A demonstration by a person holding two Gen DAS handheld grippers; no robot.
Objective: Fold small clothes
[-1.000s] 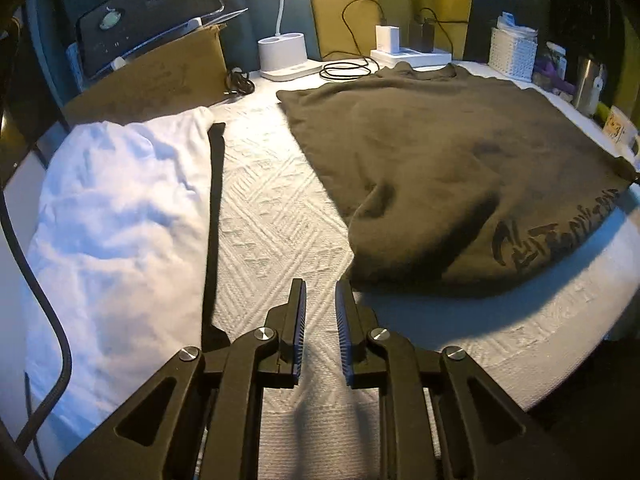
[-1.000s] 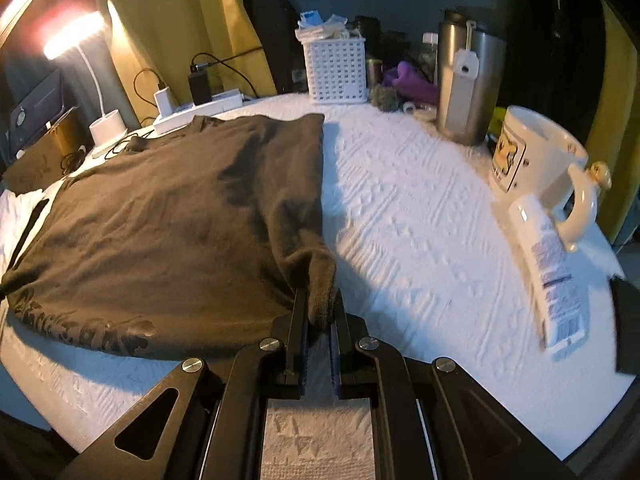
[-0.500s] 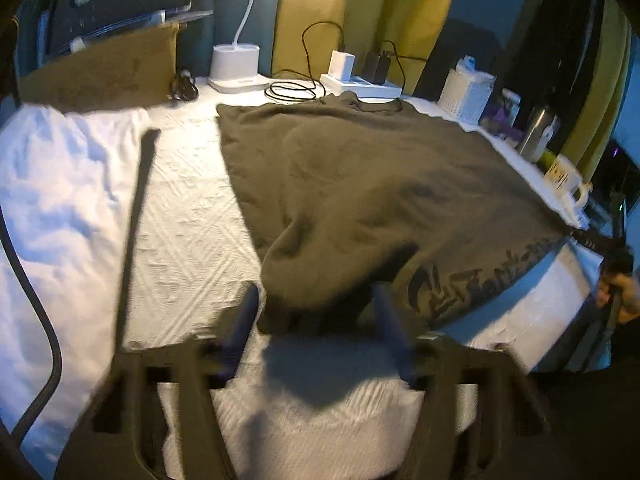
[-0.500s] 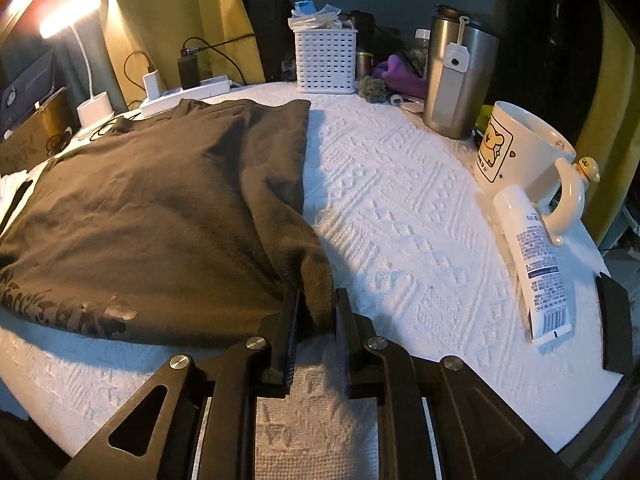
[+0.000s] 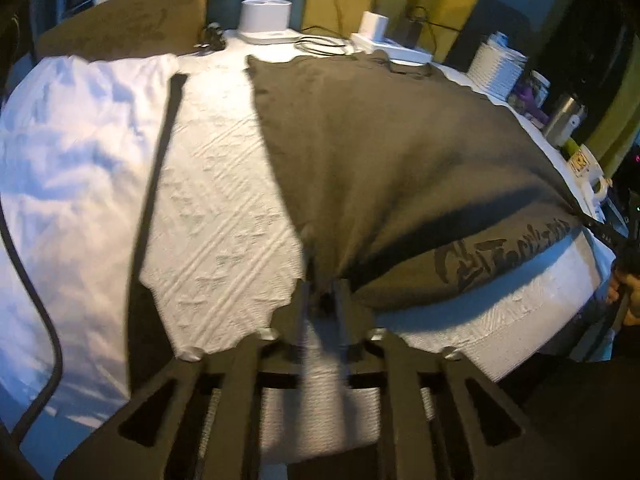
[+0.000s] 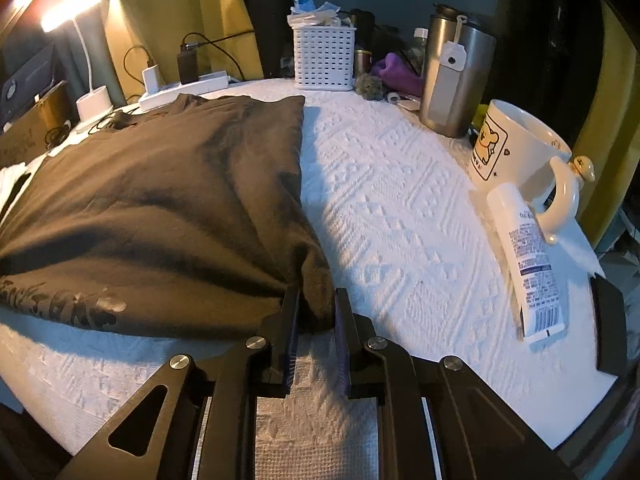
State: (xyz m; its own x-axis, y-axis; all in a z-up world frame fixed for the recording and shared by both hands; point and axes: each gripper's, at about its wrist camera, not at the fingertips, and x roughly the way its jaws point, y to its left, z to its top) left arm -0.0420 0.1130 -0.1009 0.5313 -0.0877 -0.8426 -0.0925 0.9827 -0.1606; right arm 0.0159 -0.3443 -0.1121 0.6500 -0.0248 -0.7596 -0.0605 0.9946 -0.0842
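- Where the lamp (image 6: 70, 20) glows at the far left, yellow-green curtains (image 6: 168, 12) hang behind a table (image 6: 400, 208) covered in white embossed cloth.
- One dark brown shirt (image 6: 168, 200) lies spread flat across the table's middle, its printed hem toward the near edge.
- One white garment (image 5: 72, 168) lies at the left, with a dark strap (image 5: 156, 168) along its inner side.
- Two hand-held grippers hold the shirt: the left hand-held gripper (image 5: 322, 300) is clamped on its near left corner, though blurred; the right hand-held gripper (image 6: 314, 314) pinches the near right corner between its fingers.
- Along the right edge stand one mug (image 6: 516, 148) and one steel tumbler (image 6: 456, 72); one white tube (image 6: 528, 256) lies beside the mug.
- At the back sit one white basket (image 6: 324, 58) and a power strip (image 6: 184, 90) with two chargers plugged in.
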